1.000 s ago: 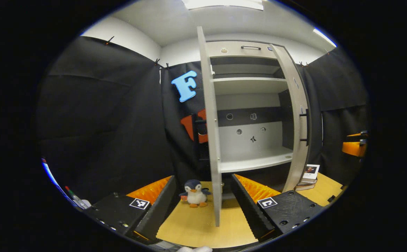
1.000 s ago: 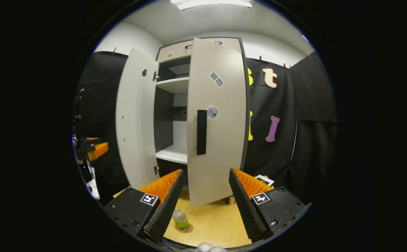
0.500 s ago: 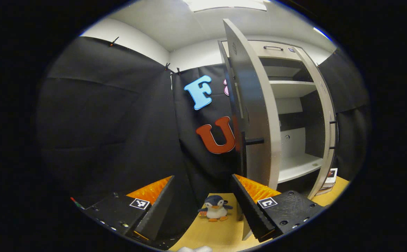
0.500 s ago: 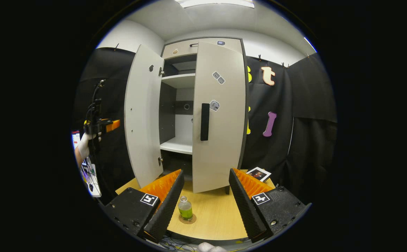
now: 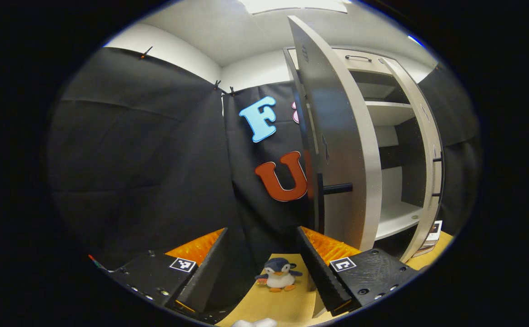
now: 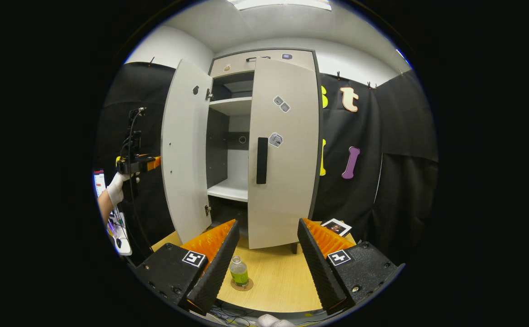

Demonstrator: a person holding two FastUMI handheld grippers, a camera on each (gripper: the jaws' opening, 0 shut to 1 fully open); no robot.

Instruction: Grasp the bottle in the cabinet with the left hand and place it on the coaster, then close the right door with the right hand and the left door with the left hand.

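Two of the three steps look done or nearly so. The bottle [image 6: 238,272] stands upright on the coaster [image 6: 242,285] on the wooden table [image 6: 278,281], in front of the cabinet [image 6: 239,136] and between the right gripper's own fingers as that view has it, though well beyond them. The right door [image 6: 285,154] sits nearly flush with the cabinet front, its black handle [image 6: 262,160] facing out; whether it is fully seated I cannot tell, as its lower edge seems to stand a little proud. The right gripper [image 6: 264,254] hangs back from it, jaws wide apart and holding nothing.

What is left is the left door [image 6: 185,150], which stands wide open, with the shelves [image 6: 229,190] behind it bare. In the left gripper view that door [image 5: 341,150] is seen almost edge-on, just right of the left gripper [image 5: 262,254], which is beside its outer face and below its bar handle [image 5: 337,188]. These jaws too are spread wide and empty, and nothing is between them but the booth wall and a toy penguin [image 5: 278,279] on the table farther off. In the right gripper view a gloved hand [image 6: 117,188] holds this gripper out to the left of the door.

My judgement: the last step is at its start, with the door to be pushed from its outer side until it meets the right one.
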